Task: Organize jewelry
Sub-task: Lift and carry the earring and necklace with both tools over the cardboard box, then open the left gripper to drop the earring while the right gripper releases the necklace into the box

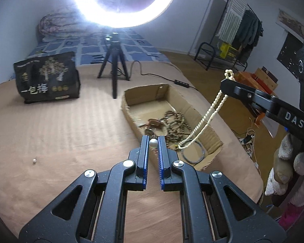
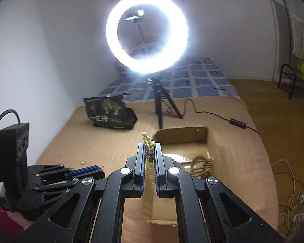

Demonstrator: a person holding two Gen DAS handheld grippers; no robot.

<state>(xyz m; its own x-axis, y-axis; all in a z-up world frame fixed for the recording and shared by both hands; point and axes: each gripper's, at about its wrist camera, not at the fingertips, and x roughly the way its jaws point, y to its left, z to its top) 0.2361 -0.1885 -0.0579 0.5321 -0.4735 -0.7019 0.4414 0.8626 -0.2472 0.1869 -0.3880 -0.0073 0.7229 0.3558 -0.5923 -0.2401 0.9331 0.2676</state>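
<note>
Two obstacles near the cardboard box (image 1: 194,109): ring-light tripod (image 1: 113,68) just behind it, black snack bag (image 1: 47,77) further left. Loose pearl (image 1: 34,160) on the brown cover. Box holds brown bead strands (image 1: 174,124). Left gripper (image 1: 153,141) clamped on a pearl earring (image 1: 153,143). Right gripper (image 2: 150,151) clamped on a cream bead necklace (image 1: 202,119), twisted, dangling over the box.

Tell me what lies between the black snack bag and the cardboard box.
In the left wrist view, the ring light's black tripod stands on the brown cloth between the black snack bag and the cardboard box; otherwise bare cloth.
</note>
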